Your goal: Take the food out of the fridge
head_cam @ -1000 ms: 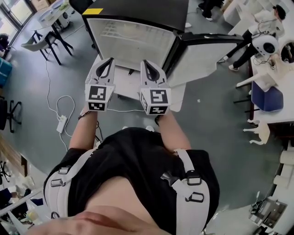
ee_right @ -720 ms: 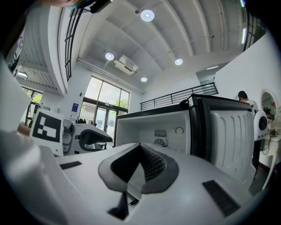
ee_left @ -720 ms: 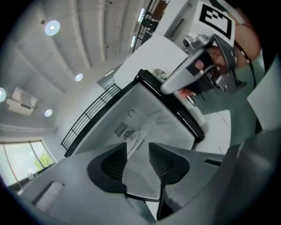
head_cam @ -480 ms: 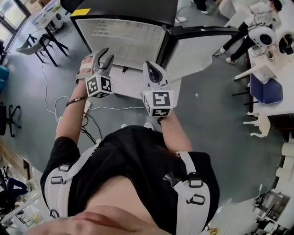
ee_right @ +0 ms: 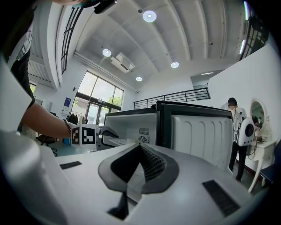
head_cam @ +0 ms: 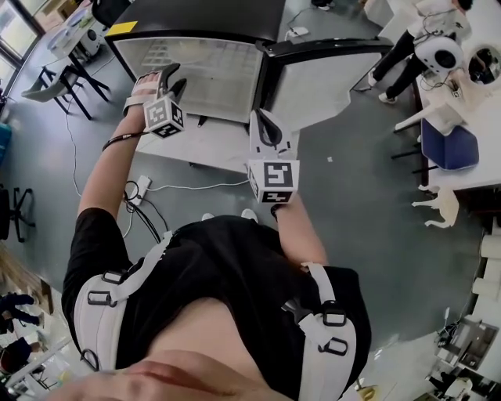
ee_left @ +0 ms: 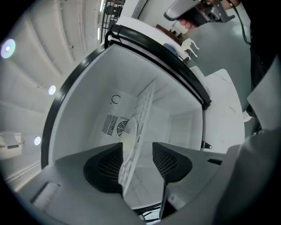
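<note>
A: Stock first, largest down. Entered what?

B: Entered grey floor [head_cam: 368, 204], then fridge [head_cam: 196, 19], black outside, white inside, standing open. Logged door [head_cam: 329, 82] swung out to the right in the head view, ribbed liner facing the room.

A: Found anything inside?

B: Found one white wire shelf [head_cam: 207, 66] across the cavity and a fan grille [ee_left: 112, 124] on the back wall. Saw that shelf edge-on and slanted in the left gripper view.

A: Recorded the tongs how?

B: Recorded left gripper [head_cam: 172, 77] reached into the cavity at the shelf's left end, jaws spread wide, having just been opening. Placed the shelf's edge in the gap between them, close to one pad; could not tell whether touching. Saw no grip on it. Recorded right gripper [ee_right: 139, 148] outside the fridge, in front of the door's hinge side, pointing level, jaws closed together on nothing.

A: And food?

B: Listed one pale rounded item [ee_left: 126, 138] lying against the shelf, deeper in than the jaw tips. Could not tell whether food, nor whether in contact with either pad.
</note>
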### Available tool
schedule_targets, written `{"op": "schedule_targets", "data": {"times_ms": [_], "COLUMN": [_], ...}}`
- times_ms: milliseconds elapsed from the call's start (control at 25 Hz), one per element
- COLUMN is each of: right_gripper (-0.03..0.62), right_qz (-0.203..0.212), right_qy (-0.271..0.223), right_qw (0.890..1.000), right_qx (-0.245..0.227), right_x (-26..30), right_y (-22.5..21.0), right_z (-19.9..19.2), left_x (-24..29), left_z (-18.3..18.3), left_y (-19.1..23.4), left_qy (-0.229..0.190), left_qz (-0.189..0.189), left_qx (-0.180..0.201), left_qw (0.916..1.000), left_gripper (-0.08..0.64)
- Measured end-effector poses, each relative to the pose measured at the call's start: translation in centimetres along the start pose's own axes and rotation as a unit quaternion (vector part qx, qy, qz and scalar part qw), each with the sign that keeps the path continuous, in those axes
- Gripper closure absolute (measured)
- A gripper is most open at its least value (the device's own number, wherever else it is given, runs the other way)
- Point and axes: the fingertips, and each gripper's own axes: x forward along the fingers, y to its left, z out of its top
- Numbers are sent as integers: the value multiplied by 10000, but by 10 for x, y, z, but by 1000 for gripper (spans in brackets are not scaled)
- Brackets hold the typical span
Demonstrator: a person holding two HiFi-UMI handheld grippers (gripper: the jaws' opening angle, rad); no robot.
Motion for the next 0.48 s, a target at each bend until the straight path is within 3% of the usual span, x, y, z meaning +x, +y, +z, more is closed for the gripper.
{"op": "schedule_targets", "data": {"times_ms": [480], "right_gripper": [585], "right_qz": [-370], "right_qy": [54], "right_qw": [9993], "right_qx": [70], "right_x": [-11], "right_y": [-36], "right_z": [-10], "left_x": [58], "left_z": [-16], "left_y": [-6], "left_qy": [473], "left_qz": [-547], "left_qx": [491], "left_qw": [9962], "left_gripper": [348]}}
